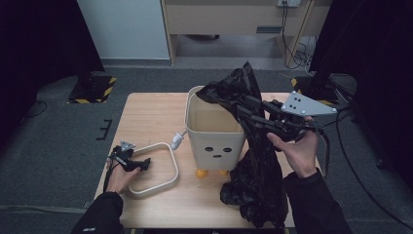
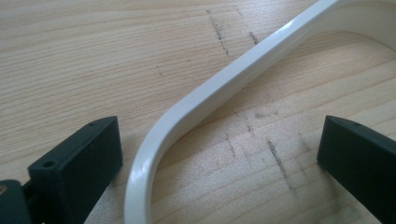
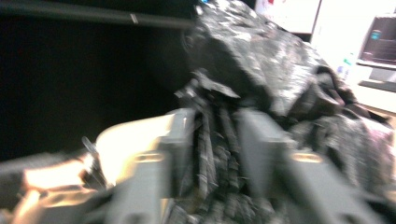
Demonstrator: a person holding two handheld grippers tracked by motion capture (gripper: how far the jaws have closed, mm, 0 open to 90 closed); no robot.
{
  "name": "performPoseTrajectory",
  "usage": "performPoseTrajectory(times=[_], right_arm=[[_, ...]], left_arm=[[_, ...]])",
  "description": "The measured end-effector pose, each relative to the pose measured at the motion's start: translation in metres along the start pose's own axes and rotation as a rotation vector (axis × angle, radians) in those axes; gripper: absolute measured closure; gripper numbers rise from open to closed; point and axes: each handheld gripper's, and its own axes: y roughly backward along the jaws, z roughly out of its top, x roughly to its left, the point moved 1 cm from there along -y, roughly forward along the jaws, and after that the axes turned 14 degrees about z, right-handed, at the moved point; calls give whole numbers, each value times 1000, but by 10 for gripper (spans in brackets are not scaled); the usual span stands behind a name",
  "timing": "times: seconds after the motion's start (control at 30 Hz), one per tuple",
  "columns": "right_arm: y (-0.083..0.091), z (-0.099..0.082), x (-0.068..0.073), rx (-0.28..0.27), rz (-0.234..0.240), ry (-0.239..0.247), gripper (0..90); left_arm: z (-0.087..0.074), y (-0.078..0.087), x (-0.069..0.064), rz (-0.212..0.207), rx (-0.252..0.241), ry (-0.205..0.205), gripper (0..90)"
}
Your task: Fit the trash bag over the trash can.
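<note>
black bag (image 1: 253,170) drapes over white bin's (image 1: 214,141) rim, bin interior bare.

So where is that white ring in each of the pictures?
High view: ring lies flat on the table, left of the bin, by the left claw.
Left gripper view: it curves from bottom centre to top right, between the open jaws.
Right gripper view: this one faces the bag instead.
Shared landmark: the wooden table under the ring.

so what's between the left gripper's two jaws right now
The white ring lying flat on the wooden table: in the left gripper view its curved band runs between the left gripper's open jaws, touching neither.
</note>
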Motion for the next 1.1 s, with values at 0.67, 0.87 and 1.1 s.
performPoseTrajectory(times=[0.67, 0.87, 1.1], right_arm=[[-24, 31, 17, 10, 75, 100, 900], [-46, 15, 15, 143, 123, 42, 900], [-61, -6, 11, 242, 149, -50, 802]], left_arm=[[0, 0, 0, 0, 0, -1, 0], [0, 0, 0, -1, 0, -1, 0], [0, 0, 0, -1, 0, 0, 0]])
